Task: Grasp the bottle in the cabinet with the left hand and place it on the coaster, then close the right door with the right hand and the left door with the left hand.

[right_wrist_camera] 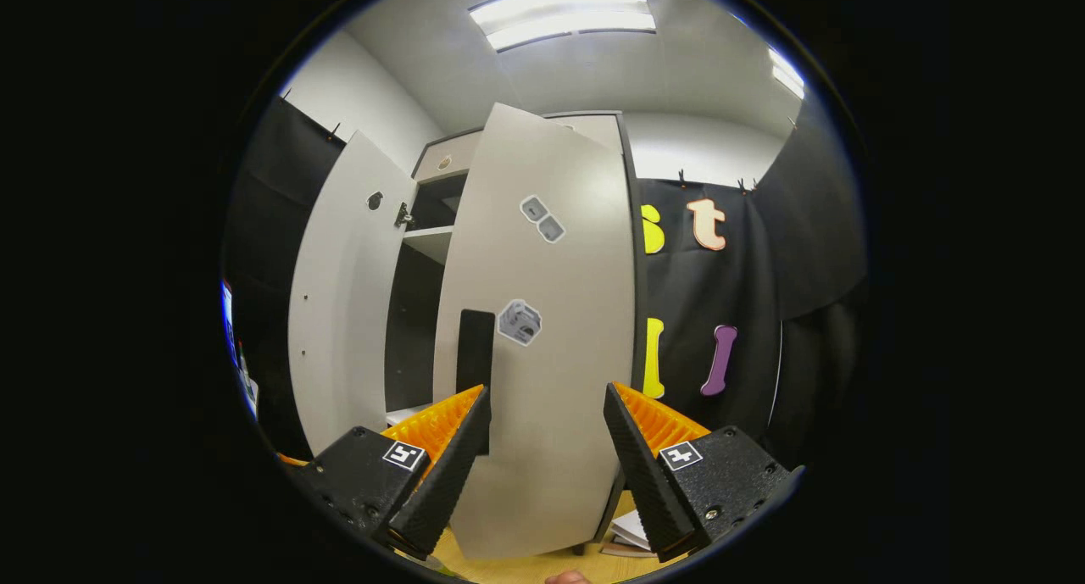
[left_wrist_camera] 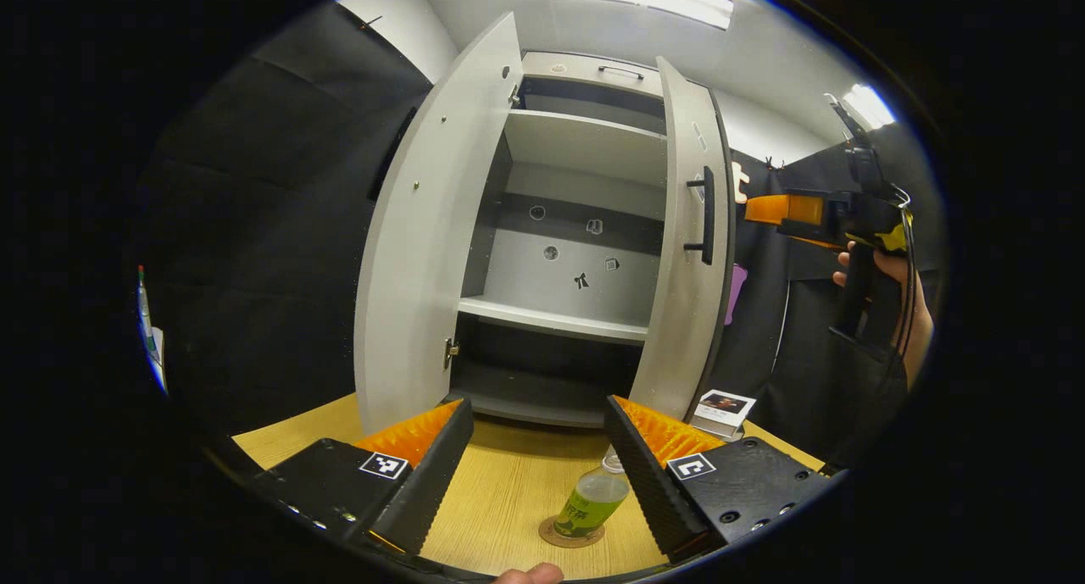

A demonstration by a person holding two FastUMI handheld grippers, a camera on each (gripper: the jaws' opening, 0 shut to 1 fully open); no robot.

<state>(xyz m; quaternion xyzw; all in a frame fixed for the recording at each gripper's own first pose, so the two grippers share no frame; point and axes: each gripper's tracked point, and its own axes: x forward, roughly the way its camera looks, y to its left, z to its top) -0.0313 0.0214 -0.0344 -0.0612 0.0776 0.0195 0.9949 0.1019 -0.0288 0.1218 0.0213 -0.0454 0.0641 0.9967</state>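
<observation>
Plainly, the cabinet (left_wrist_camera: 576, 228) stands with its left door (left_wrist_camera: 432, 228) swung wide and its right door (right_wrist_camera: 542, 347) partly open. Left gripper (left_wrist_camera: 534, 448) and right gripper (right_wrist_camera: 547, 436) both gape wide, empty. Bottle (left_wrist_camera: 592, 503) stands on the coaster (left_wrist_camera: 570, 536) (upright, on the table (left_wrist_camera: 509, 482)).
</observation>
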